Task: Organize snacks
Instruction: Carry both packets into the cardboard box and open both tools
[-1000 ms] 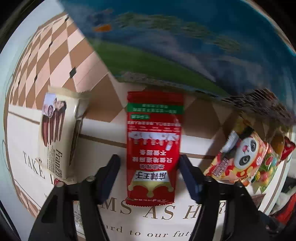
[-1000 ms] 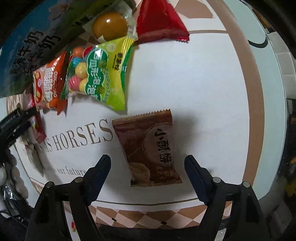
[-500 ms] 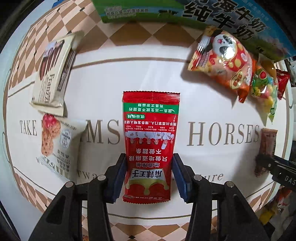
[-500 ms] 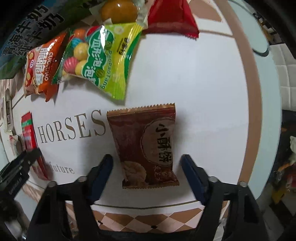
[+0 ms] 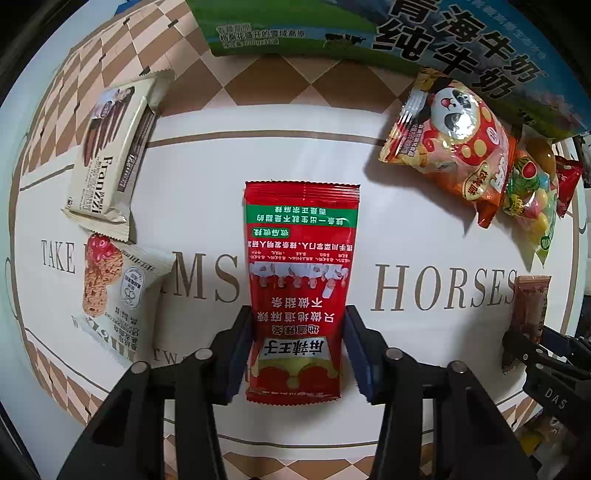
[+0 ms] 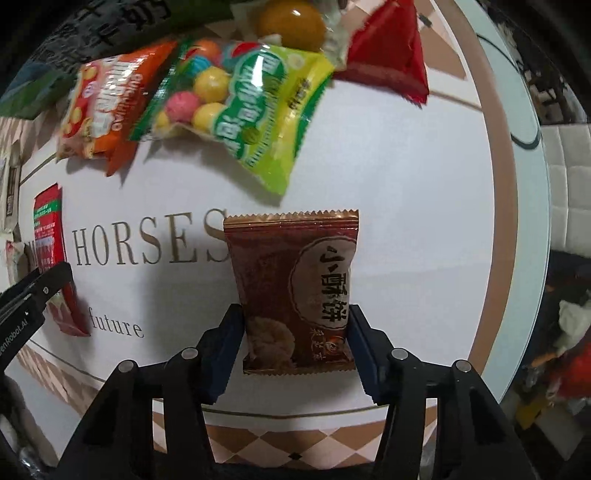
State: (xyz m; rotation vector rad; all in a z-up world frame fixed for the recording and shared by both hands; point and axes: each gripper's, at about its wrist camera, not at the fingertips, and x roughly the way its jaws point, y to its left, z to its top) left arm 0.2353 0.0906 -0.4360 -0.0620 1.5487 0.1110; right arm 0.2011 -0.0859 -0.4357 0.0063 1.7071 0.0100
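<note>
My left gripper [image 5: 297, 350] is shut on the lower end of a red snack packet [image 5: 300, 280], its pads touching both side edges above the white table top [image 5: 207, 184]. My right gripper [image 6: 295, 347] is shut on a brown biscuit packet [image 6: 295, 288] in the same way. The brown packet also shows at the right edge of the left wrist view [image 5: 529, 314], held by the other gripper. The red packet shows at the left edge of the right wrist view [image 6: 48, 236].
A beige Franzzi wafer pack [image 5: 107, 158] and a white cake packet [image 5: 114, 299] lie left. An orange panda bag [image 5: 454, 147], a green candy-ball bag [image 6: 240, 118], a red pyramid pack [image 6: 388, 62] and a large milk carton [image 5: 406, 33] lie at the back. The table edge [image 6: 524, 229] curves at right.
Both grippers have closed from open onto their packets. The left view pulled back from the milk carton, and the right gripper moved forward around the brown packet.
</note>
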